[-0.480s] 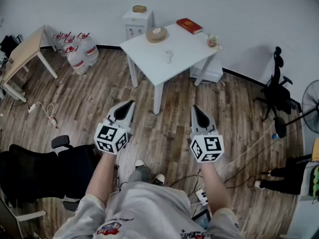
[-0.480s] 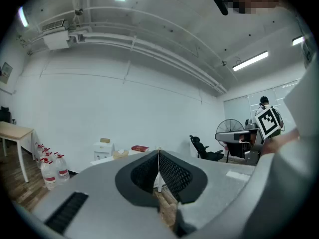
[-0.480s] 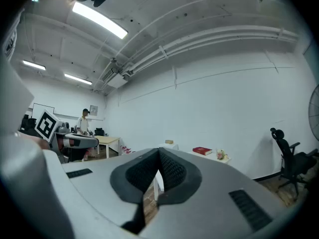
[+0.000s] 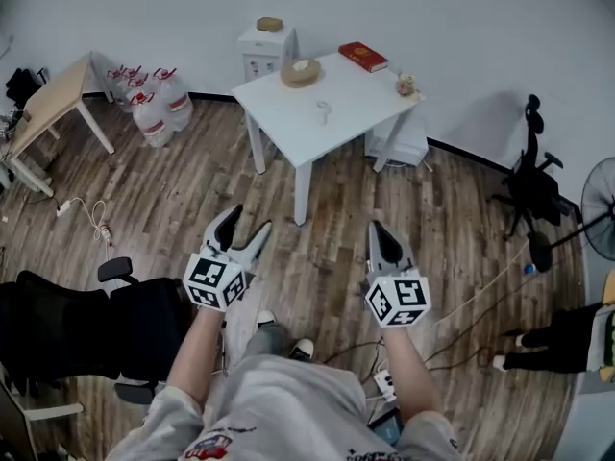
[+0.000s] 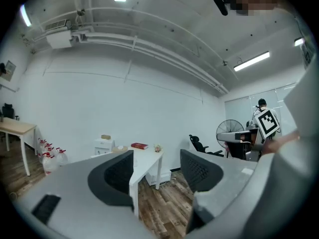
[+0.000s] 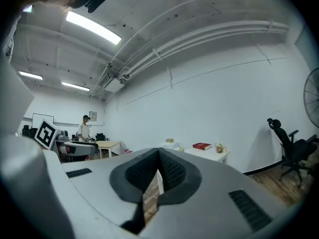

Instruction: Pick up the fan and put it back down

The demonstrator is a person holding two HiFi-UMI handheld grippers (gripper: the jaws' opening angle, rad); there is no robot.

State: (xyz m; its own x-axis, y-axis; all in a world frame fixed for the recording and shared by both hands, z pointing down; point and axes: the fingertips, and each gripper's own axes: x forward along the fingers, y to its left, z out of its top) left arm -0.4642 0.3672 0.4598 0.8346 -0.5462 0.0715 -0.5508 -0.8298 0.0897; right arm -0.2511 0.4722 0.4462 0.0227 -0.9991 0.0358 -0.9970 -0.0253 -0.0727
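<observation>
The left gripper (image 4: 248, 222) stands with its jaws apart and nothing between them; its own view shows only floor and a table leg through the gap. The right gripper (image 4: 378, 229) has its jaws together at the tips and is empty too. Both point level, out toward the white table (image 4: 288, 113) ahead.

The fan (image 4: 602, 205) is well apart from both grippers, at the far right edge of the head view, beyond the black chair (image 4: 534, 185). The left gripper view shows its round head (image 5: 230, 129) upright. Its stand is barely visible, so I cannot tell how the base sits.

The step in hand looks like the approach, with nothing yet gripped. To do it well:
- Turn right and walk in, watching the cables (image 4: 480, 296) and the power strip (image 4: 389, 380) on the floor near the feet.
- Pass clear of the chair.
- Open the right gripper before reaching in.
- Clamp the pole rather than the wire cage, which would likely bend or slip.
- A second grip lower down should stop the heavy head from tipping.
- Lift straight up, keep the pole vertical and set the base down flat before letting go.

Little writing can be read. The cubes on the grippers carry black-and-white square markers, not words. The red book (image 4: 363, 56) on the table shows no legible title. The labels on the water bottles (image 4: 154, 99) at far left are too small to read, and the print on the person's shirt is cut off.
</observation>
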